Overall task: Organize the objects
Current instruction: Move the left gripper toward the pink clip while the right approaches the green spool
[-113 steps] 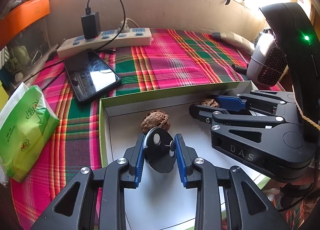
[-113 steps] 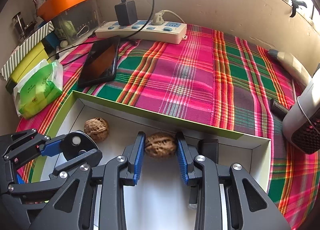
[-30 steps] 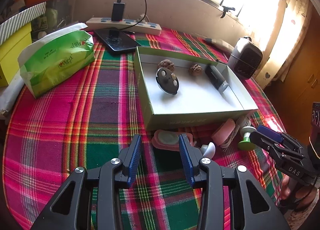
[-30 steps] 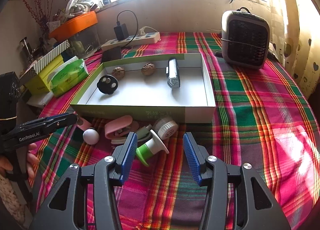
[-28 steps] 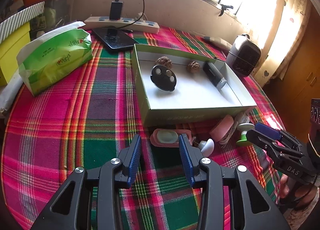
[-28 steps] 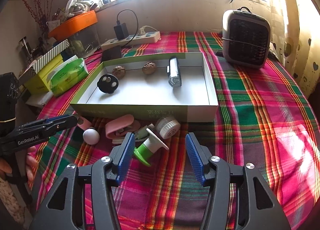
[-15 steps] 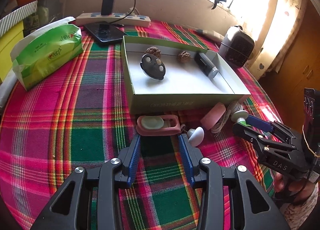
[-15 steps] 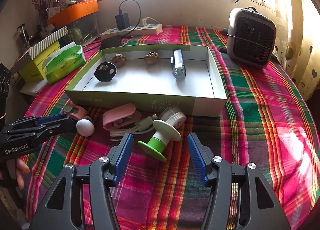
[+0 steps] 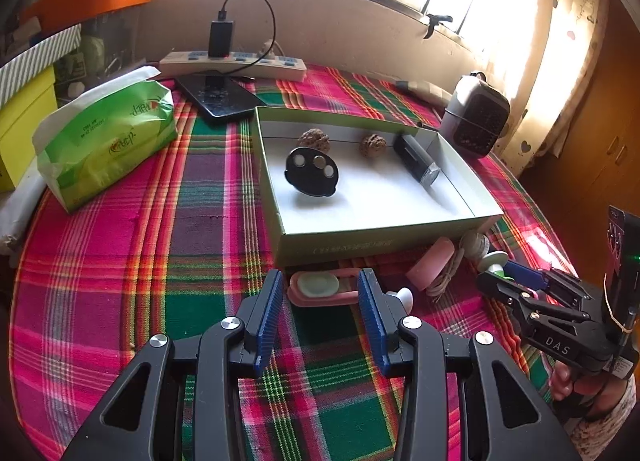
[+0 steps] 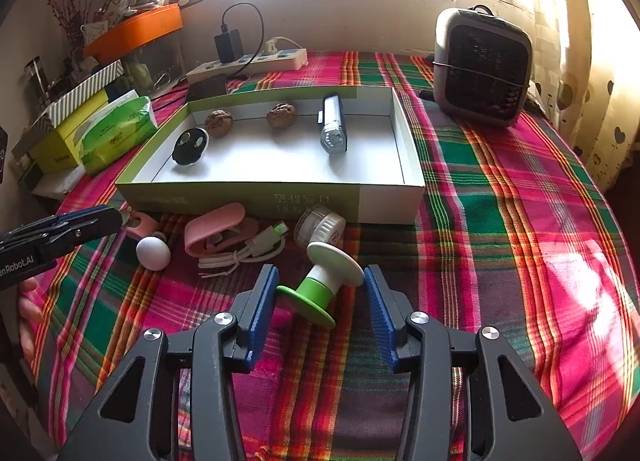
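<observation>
A shallow green-and-white box (image 9: 280, 217) (image 10: 392, 197) on the plaid cloth holds a black oval disc (image 9: 312, 171) (image 10: 191, 147), two walnuts (image 9: 314, 139) (image 9: 373, 145) and a black-and-silver device (image 9: 416, 163) (image 10: 333, 129). My left gripper (image 9: 319, 295) is open, its jaws on either side of a pink case with a pale green oval (image 9: 322, 288). My right gripper (image 10: 320, 293) is open around a green-and-white spool (image 10: 324, 281) lying on its side. It also shows in the left wrist view (image 9: 516, 285).
In front of the box lie a pink holder (image 10: 216, 227), a white cable (image 10: 244, 251), a white ball (image 10: 153, 254) and a white cap (image 10: 320, 225). A tissue pack (image 9: 104, 133), phone (image 9: 218, 99), power strip (image 9: 234, 63) and small heater (image 10: 482, 65) surround the box.
Both grippers left the box empty and pulled back to its near side. Over the last second each moved closer to the items on the cloth, now bracketing the pink case and the spool.
</observation>
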Demonstrator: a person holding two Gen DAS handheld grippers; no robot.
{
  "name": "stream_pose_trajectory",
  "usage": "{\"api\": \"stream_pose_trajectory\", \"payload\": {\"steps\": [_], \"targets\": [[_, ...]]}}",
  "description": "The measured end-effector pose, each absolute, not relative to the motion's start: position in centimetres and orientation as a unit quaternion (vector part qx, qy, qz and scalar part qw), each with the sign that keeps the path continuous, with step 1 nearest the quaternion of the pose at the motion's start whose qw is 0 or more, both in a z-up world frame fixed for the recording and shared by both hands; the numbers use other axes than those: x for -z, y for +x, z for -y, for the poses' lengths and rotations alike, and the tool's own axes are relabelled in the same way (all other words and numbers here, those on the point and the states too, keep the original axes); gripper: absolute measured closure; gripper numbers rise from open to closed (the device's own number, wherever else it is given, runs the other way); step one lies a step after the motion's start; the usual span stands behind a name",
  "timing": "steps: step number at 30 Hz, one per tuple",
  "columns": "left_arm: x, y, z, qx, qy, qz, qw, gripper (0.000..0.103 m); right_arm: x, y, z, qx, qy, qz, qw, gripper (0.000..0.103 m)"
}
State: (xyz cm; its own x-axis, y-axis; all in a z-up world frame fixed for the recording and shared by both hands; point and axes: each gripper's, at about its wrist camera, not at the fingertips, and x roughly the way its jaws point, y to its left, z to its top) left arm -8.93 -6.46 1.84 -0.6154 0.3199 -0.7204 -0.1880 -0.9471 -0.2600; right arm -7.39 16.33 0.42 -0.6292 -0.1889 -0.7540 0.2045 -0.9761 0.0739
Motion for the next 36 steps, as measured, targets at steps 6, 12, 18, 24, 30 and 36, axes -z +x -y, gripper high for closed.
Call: {"api": "stream_pose_trajectory", "payload": {"steps": [6, 12, 18, 24, 30, 36], "targets": [[-1.2, -9.3, 6.4, -0.885, -0.429, 0.089, 0.158, 0.066, -0.4, -7.1, -16.5, 0.903, 0.416, -0.006, 0.112, 0.058], [-1.5, -8.3, 5.5, -0.882, -0.424, 0.09, 0.182, 0.066, -0.3, -7.1, -16.6, 0.902, 0.416, -0.002, 0.114, 0.058], [-1.6, -7.3, 4.0, -0.878, -0.427, 0.078, 0.202, 0.066, -0.4, -7.0, -17.0, 0.902, 0.416, 0.004, 0.116, 0.057], [-1.4, -6.4, 2.8, -0.874, -0.433, 0.057, 0.214, 0.066, -0.3, -7.0, -17.1, 0.902, 0.416, 0.005, 0.117, 0.058], [-2.0, -6.5, 4.1, -0.888, -0.418, 0.053, 0.187, 0.066, -0.3, -7.0, -17.2, 0.902, 0.416, 0.007, 0.119, 0.057], [-1.5, -7.5, 4.2, -0.885, -0.425, 0.042, 0.184, 0.066, -0.4, -7.1, -17.3, 0.901, 0.417, 0.011, 0.12, 0.057]]}}
